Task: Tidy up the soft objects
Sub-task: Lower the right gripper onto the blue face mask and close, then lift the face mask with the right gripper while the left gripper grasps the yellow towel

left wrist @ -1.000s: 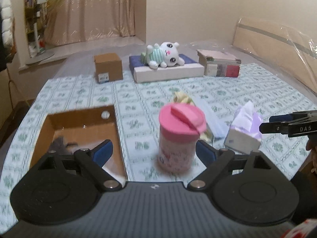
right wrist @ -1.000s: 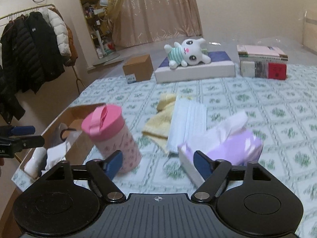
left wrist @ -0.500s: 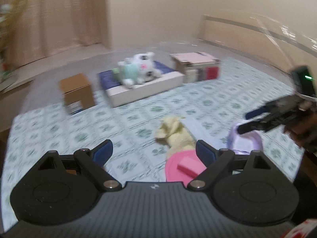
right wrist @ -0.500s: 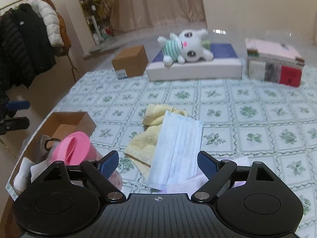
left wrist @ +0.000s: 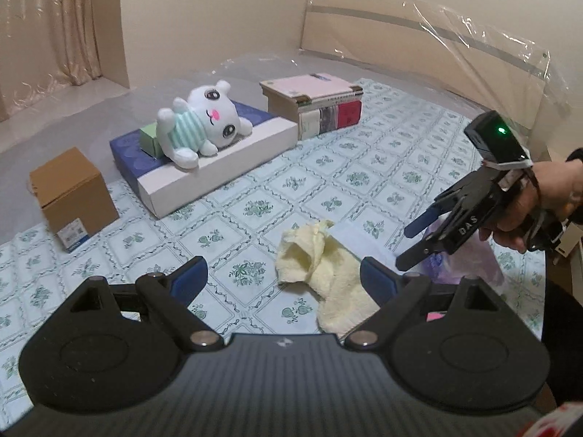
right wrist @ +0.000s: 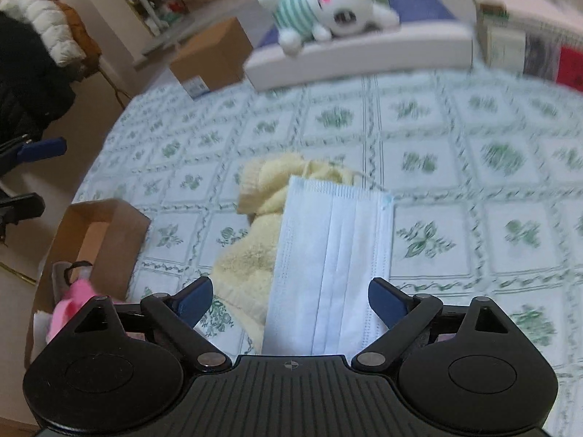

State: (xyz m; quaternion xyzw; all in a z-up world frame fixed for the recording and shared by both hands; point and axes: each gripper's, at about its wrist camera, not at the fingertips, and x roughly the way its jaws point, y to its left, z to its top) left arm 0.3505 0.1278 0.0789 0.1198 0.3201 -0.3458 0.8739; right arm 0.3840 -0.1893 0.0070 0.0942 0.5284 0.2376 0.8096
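Note:
A yellow towel [left wrist: 329,269] lies crumpled on the patterned cloth, with a light blue face mask [right wrist: 329,255] lying over its right part. My right gripper [right wrist: 289,300] is open, hovering just above the mask's near end; it also shows in the left wrist view [left wrist: 410,242]. My left gripper [left wrist: 284,278] is open and empty, above the cloth just left of the towel. A white plush bunny [left wrist: 200,127] lies on a flat white and blue box [left wrist: 204,167] at the back. An open cardboard box [right wrist: 98,240] holding soft items stands at the left.
A small closed cardboard box [left wrist: 73,196] stands at the back left. A stack of books [left wrist: 313,105] stands at the back right. A purple tissue pack [left wrist: 470,255] lies under my right gripper. A pink cup lid [right wrist: 69,309] shows at the left. Coats [right wrist: 32,69] hang far left.
Both grippers have moved forward over the cloth. The pink cup has dropped almost out of both views. The right gripper has come down over the mask, and the tissue pack has left its view.

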